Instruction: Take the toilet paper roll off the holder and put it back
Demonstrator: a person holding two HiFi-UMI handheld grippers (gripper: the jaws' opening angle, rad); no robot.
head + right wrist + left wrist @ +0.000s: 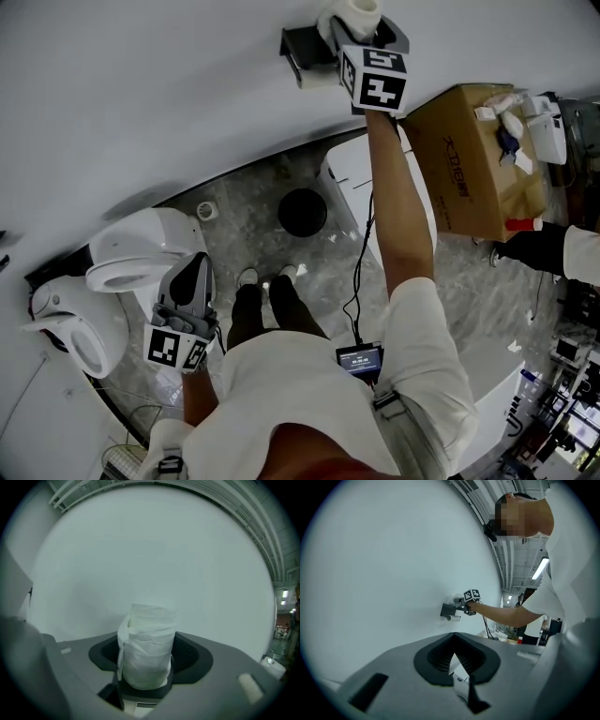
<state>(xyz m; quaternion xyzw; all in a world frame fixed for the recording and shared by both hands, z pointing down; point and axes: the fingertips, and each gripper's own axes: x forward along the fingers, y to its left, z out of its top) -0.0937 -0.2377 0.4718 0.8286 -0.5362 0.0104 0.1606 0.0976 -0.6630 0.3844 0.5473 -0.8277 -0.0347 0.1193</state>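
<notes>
Fingers of the right gripper (364, 21) pinch the toilet paper roll (149, 644), keeping it off the holder (305, 45) and just beside it, seemingly ready to slide back on. The left gripper (193, 272) hangs low and empty with its fingers pressed together, unneeded here.

Orange print on the cardboard box (473, 159) is too small to read.

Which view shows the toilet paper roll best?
The right gripper view: the toilet paper roll stands large and centred, gripped in the right claw. The head view shows only its top at the upper edge, beside the holder. The left gripper view is too distant to make it out.
</notes>
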